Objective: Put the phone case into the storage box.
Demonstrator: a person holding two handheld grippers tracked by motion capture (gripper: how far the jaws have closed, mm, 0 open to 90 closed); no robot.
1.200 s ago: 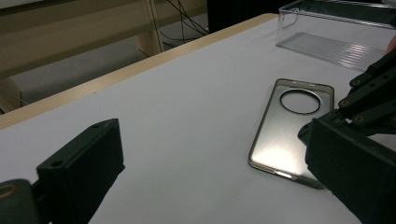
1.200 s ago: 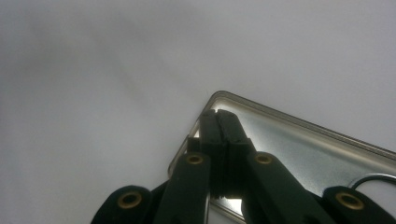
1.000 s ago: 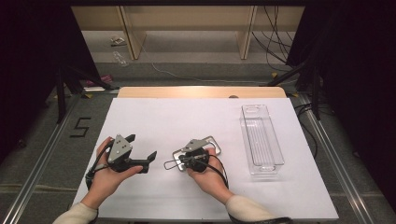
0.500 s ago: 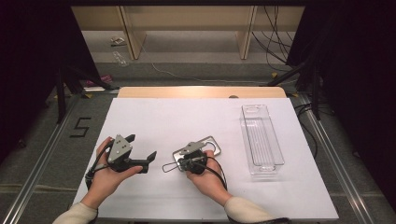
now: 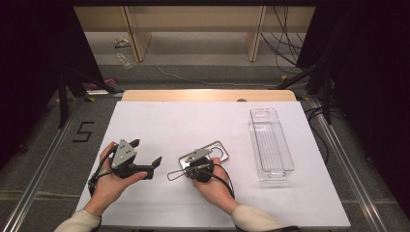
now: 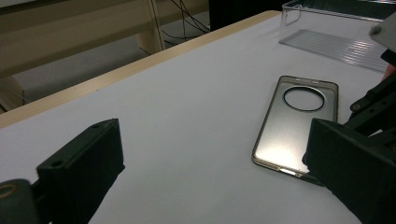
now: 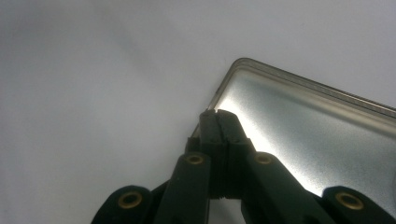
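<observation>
Phone case (image 7: pixel 308 140) apparently under right hand-held gripper (image 7: pixel 217 116)

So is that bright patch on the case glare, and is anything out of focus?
Glare: in the left gripper view a white highlight sits on the case near its close end; in the right gripper view it flares beside the shut right claw, whose links are blurred; the high view is evenly lit, soft.

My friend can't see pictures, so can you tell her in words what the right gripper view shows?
The right gripper, its two black jaws pressed together, is at the corner edge of a clear phone case lying on a white table. Whether the jaws pinch the rim cannot be told.
</observation>
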